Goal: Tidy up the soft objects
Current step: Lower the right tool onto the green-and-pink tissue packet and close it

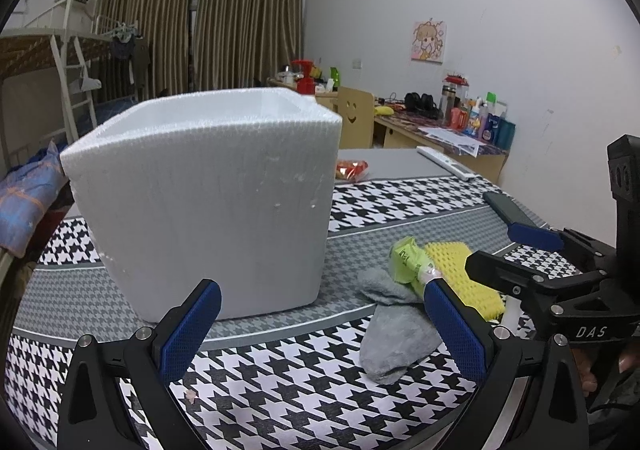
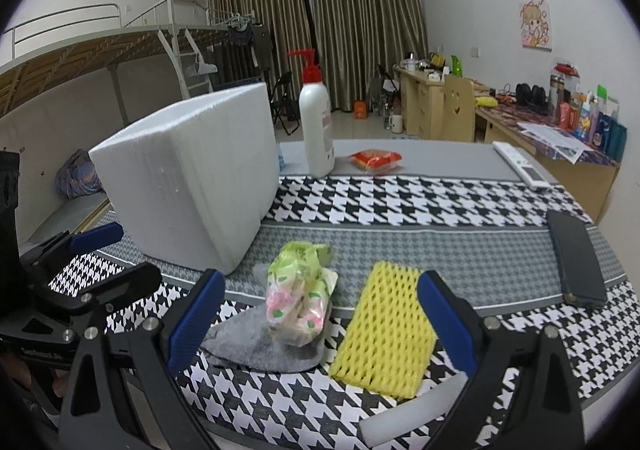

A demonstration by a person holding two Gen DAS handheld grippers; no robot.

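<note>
While we hold both tongs spread wide and empty, the left tongs (image 1: 320,314) and right tongs (image 2: 320,310) hover over a desk (image 2: 400,202) draped in black-and-white houndstooth cloth with grey bands. Behind it hang tan pleated curtains (image 2: 340,18) at 12 o'clock. A blocky white styrofoam box (image 2: 188,182) stands at 10 o'clock. Near us lie a fuzzy grey sock (image 2: 260,346), a crinkly floral plastic packet (image 2: 300,294) resting on it, and a yellow foam net sleeve (image 2: 384,330) just beside them.
</note>
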